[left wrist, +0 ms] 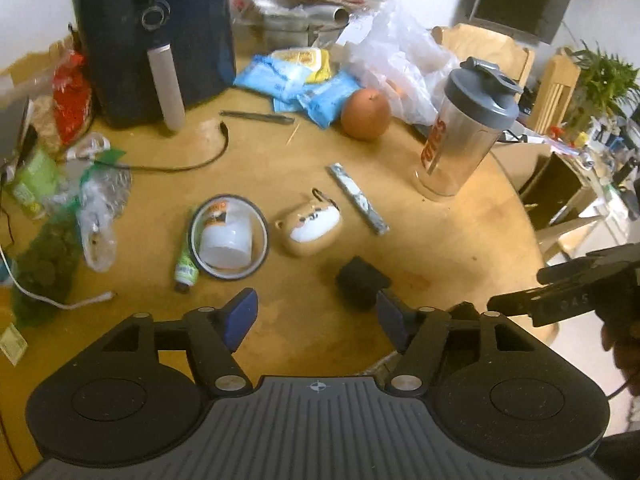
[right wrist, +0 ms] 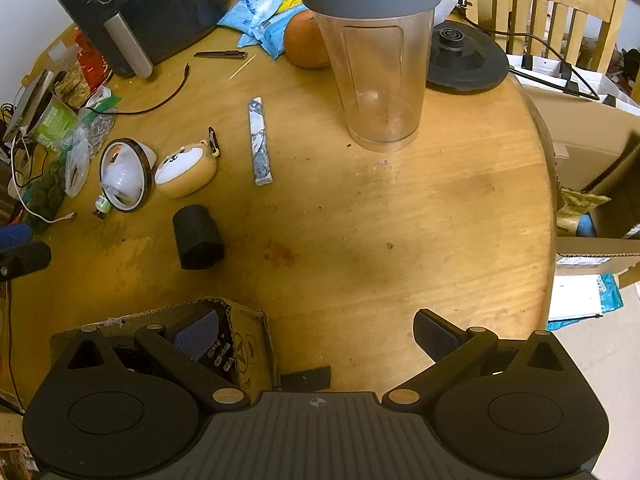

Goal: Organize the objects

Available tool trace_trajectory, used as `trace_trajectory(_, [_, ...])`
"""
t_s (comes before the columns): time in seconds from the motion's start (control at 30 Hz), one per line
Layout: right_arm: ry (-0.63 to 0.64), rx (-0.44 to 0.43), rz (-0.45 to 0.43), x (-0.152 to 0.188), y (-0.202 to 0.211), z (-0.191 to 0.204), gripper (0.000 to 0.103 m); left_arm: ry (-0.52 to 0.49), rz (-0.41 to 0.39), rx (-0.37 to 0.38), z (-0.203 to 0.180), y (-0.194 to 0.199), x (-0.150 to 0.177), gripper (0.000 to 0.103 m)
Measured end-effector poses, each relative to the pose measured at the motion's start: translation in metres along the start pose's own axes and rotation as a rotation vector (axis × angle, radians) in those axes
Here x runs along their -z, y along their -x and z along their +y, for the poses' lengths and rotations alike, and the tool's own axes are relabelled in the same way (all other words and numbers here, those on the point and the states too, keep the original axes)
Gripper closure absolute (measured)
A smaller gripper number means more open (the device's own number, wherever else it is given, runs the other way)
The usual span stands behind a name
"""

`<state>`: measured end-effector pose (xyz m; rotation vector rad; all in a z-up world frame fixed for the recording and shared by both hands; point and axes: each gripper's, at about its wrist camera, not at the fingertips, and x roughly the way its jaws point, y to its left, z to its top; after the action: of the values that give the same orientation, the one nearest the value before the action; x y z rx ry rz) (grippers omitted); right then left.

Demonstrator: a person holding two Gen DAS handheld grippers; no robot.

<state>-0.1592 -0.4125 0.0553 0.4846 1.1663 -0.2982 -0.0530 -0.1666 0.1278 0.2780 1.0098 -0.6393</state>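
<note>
On the round wooden worktop (right wrist: 400,220), biggest thing is the black air fryer (left wrist: 156,40) up at 11 o'clock, then the clear shaker bottle (right wrist: 376,60) with the grey lid at about 1 o'clock in the left wrist view, and an orange (left wrist: 366,114) just left of it at 12.

Mid-worktop there's a little cluster: a tape ring (left wrist: 228,236) with a white cup lying inside it, a bear-face case (left wrist: 310,230) right beside that, and a marbled stick (left wrist: 358,198) a bit further toward 1 o'clock.

Smallest bit that matters: a dark, squat roll-shaped thing (left wrist: 360,284), lying on its side near the front. Blurry in the left view, so I'm not sure what it is.

The left gripper (left wrist: 316,320) has its jaws parted with nothing between them; the dark roll sits just past the right-hand pad. The right gripper (right wrist: 320,340) is spread wide and empty too, one pad hanging over a cardboard box (right wrist: 240,344) at 7 o'clock.

My guess: we're between items. Next up is probably picking a loose piece like that roll, lining the jaws up square over it, then carrying it to the box.
</note>
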Motion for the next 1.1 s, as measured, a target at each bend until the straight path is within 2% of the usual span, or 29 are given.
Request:
trace_trajectory(0.3, [-0.006,0.005,-0.003,0.003,0.002,-0.001,0.000,-0.021,0.018,-0.018,-0.005,-0.020,0.003,0.040])
trace_trajectory(0.4, [-0.017,0.011,-0.003,0.005,0.004,-0.004,0.000,-0.021,0.043,-0.004,-0.008,-0.031,0.003,0.049])
trace_trajectory(0.53, [-0.036,0.020,-0.002,0.008,0.005,-0.009,0.000,0.006,0.074,0.016,-0.012,-0.048,-0.001,0.049])
trace_trajectory(0.63, [-0.048,0.024,-0.004,0.010,0.007,-0.012,0.000,0.075,0.095,0.047,-0.012,-0.061,-0.006,0.049])
trace_trajectory(0.8, [-0.073,0.033,-0.005,0.014,0.010,-0.017,0.000,0.210,0.181,0.077,-0.007,-0.091,-0.013,0.049])
trace_trajectory(1.1, [-0.117,0.047,-0.008,0.021,0.014,-0.028,0.000,0.456,0.284,0.162,0.005,-0.134,-0.009,0.049])
